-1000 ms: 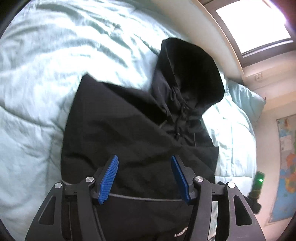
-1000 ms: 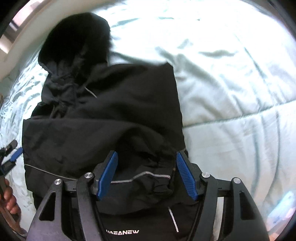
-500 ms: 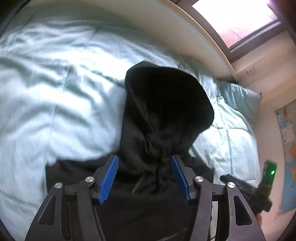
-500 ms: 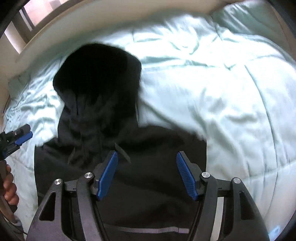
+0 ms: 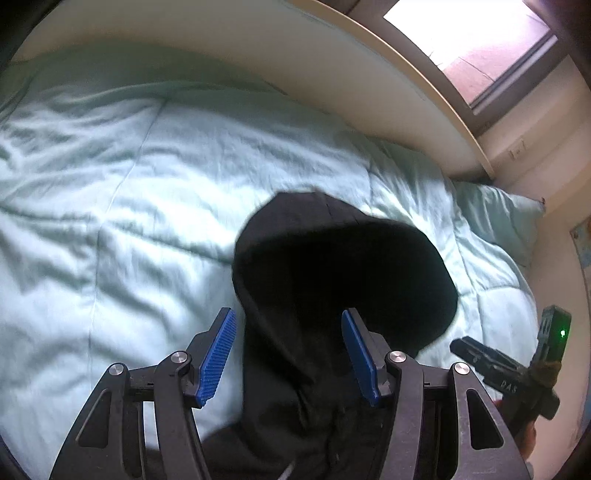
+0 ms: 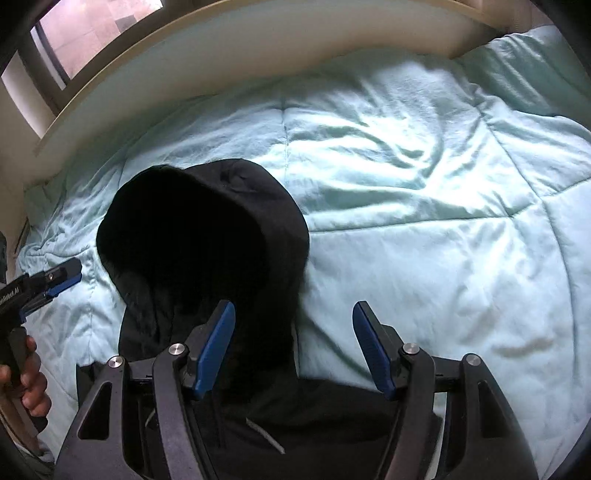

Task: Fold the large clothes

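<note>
Left wrist view was filled at its centre by a black hooded jacket of soft fabric (image 5: 332,280), which was laid on a pale mint quilted bedspread (image 5: 129,192) with its rounded hood (image 5: 343,258) spread flat toward the far side. The left gripper with blue ribbed pads (image 5: 290,354) was held over the neck of the jacket, its jaws set wide apart and nothing pinched between them; the fabric was seen below the gap, not pressed by either pad. At the right edge the other black tool with a green light was seen, well apart from the hood.

From the right wrist view the hood (image 6: 207,236) was seen on the left, and the right gripper with blue pads (image 6: 293,347) was held open over its right edge and the bedspread (image 6: 424,192), with nothing clamped. At the far left a hand (image 6: 31,380) was wrapped round the handle of the left tool. A curved pale headboard (image 6: 221,40) and a window (image 6: 96,26) were seen beyond the bed.
</note>
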Action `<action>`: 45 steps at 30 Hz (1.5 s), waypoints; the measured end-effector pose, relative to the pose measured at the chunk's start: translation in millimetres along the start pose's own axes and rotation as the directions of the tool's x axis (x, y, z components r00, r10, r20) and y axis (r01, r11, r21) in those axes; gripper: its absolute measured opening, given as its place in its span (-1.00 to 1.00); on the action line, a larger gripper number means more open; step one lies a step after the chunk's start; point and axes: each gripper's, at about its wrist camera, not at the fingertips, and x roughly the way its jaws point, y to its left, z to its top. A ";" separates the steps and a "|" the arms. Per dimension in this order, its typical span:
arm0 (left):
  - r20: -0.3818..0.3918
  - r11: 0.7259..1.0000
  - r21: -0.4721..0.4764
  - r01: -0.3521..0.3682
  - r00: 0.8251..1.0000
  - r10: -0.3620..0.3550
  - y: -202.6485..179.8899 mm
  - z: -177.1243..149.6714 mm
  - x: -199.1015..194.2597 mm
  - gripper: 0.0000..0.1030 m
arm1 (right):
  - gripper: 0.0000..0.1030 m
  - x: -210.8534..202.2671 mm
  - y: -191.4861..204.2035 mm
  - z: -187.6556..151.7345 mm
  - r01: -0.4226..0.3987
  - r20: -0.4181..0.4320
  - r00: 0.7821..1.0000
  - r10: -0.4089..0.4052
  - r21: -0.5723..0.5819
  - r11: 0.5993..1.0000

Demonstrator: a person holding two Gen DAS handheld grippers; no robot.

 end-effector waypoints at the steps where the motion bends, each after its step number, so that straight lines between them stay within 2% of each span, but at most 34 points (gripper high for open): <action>1: 0.002 1.000 0.008 -0.014 1.000 0.014 0.6 4.2 5.3 0.18 | 0.35 7.0 1.2 4.0 0.010 -0.004 1.000 -0.010 -0.007 1.000; 4: -0.020 0.995 0.061 -0.083 0.996 0.084 1.2 16.7 29.5 0.18 | 0.35 30.5 3.5 16.8 0.020 -0.027 0.999 -0.020 -0.016 1.000; 6: -0.042 0.992 0.078 -0.098 0.994 0.102 4.7 24.5 46.5 0.18 | 0.33 45.6 4.0 24.4 0.016 -0.044 0.999 -0.017 -0.017 1.000; 7: -0.049 0.992 0.074 -0.101 0.993 0.105 7.9 28.1 54.6 0.18 | 0.06 52.5 4.4 27.6 0.022 -0.050 0.999 -0.022 -0.019 1.000; 8: -0.046 0.991 0.072 -0.108 0.993 0.112 10.0 30.7 58.4 0.18 | -0.46 60.1 4.9 30.9 0.020 -0.062 0.998 -0.022 -0.024 1.000; 9: -0.031 0.990 0.069 -0.127 0.991 0.129 13.3 33.0 60.4 0.02 | -0.63 64.2 5.1 32.5 0.022 -0.072 0.997 -0.024 -0.027 0.999; 10: -0.014 0.987 0.063 -0.148 0.989 0.150 18.7 34.1 60.3 -0.21 | -0.69 66.6 4.4 32.5 0.043 -0.072 0.996 -0.045 -0.033 0.999; 11: -0.015 0.988 0.050 -0.149 0.989 0.150 24.2 33.9 59.3 -0.68 | -0.78 65.8 2.6 31.7 0.050 -0.066 0.996 -0.053 -0.035 0.998; 12: -0.015 0.991 0.017 -0.129 0.991 0.129 33.1 32.8 54.4 -0.73 | -0.81 60.4 -2.8 28.9 0.052 -0.049 0.997 -0.054 -0.034 0.998; 13: 0.005 0.997 -0.031 -0.078 0.997 0.078 44.2 30.0 41.7 -0.72 | -0.83 53.9 -9.6 26.8 0.043 -0.031 0.999 -0.044 -0.021 0.999; 15: 0.041 0.999 -0.041 0.015 0.999 -0.013 49.0 20.8 18.4 -0.69 | -0.83 34.5 -21.5 17.5 -0.028 0.007 1.000 0.028 0.010 1.000; 17: 0.076 1.000 0.020 -0.015 0.997 0.014 39.1 9.3 -0.8 -0.63 | -0.83 24.0 -22.2 7.3 -0.029 0.031 0.999 0.029 -0.011 1.000; 19: 0.089 0.998 0.030 -0.062 0.994 0.059 43.0 0.5 2.0 -0.31 | -0.84 32.8 -21.3 -4.7 0.005 0.015 1.000 -0.005 -0.040 0.999; 20: 0.048 0.992 0.008 -0.126 0.991 0.126 56.4 -2.8 21.0 0.00 | -0.83 49.3 -25.9 -10.3 0.015 -0.027 1.000 -0.015 -0.030 0.999; 21: -0.004 0.988 -0.024 -0.150 0.989 0.149 69.3 -5.2 39.2 0.03 | -0.83 67.2 -31.6 -14.3 0.004 -0.074 0.997 -0.004 -0.006 1.000; 22: -0.069 0.988 -0.065 -0.142 0.988 0.138 85.6 -10.8 62.0 0.03 | -0.83 81.9 -35.4 -17.9 -0.001 -0.113 0.994 0.001 0.006 1.000; 23: -0.081 0.988 -0.071 -0.137 0.988 0.131 91.6 -15.1 71.5 0.02 | -0.84 97.5 -36.3 -21.2 -0.002 -0.150 0.989 0.002 -0.001 1.000; 26: -0.039 0.986 -0.008 -0.165 0.986 0.165 88.7 -23.3 75.1 0.04 | -0.79 106.6 -31.9 -23.8 0.005 -0.151 0.988 -0.012 -0.052 0.999; 28: -0.033 0.986 0.002 -0.169 0.985 0.169 85.4 -24.5 67.7 0.04 | -0.58 97.3 -31.4 -23.4 0.001 -0.143 0.990 -0.014 -0.085 0.996; 29: -0.029 0.986 0.013 -0.164 0.986 0.164 83.2 -26.6 59.1 0.04 | -0.37 92.3 -32.7 -23.6 0.007 -0.142 0.990 -0.020 -0.092 0.996; 31: -0.020 0.985 0.064 -0.160 0.987 0.161 77.7 -33.6 37.7 0.02 | -0.08 73.6 -38.3 -24.7 0.010 -0.124 0.992 -0.023 -0.105 0.994; 32: -0.002 0.980 0.097 -0.175 0.984 0.176 74.7 -40.0 20.8 0.02 | -0.05 56.9 -40.8 -26.6 -0.010 -0.105 0.994 -0.003 -0.122 0.993; 34: 0.045 0.973 0.138 -0.187 0.982 0.183 70.2 -50.0 -13.3 0.02 | -0.05 30.3 -37.5 -29.4 -0.039 -0.069 0.997 0.027 -0.179 0.983; 38: 0.113 0.972 0.180 -0.149 0.985 0.130 41.9 -30.8 -47.9 0.01 | -0.03 -3.1 -11.3 -18.8 -0.028 0.004 1.000 0.031 -0.286 0.958; 42: 0.130 0.972 0.230 -0.049 0.991 0.020 -3.4 3.5 -38.3 0.01 | -0.03 -16.2 13.2 -2.3 -0.148 -0.028 0.989 0.147 -0.354 0.924; 45: 0.111 0.954 0.294 -0.052 0.994 0.020 -32.9 21.8 -8.5 0.02 | -0.03 -16.5 12.9 2.3 -0.169 -0.019 0.985 0.172 -0.321 0.932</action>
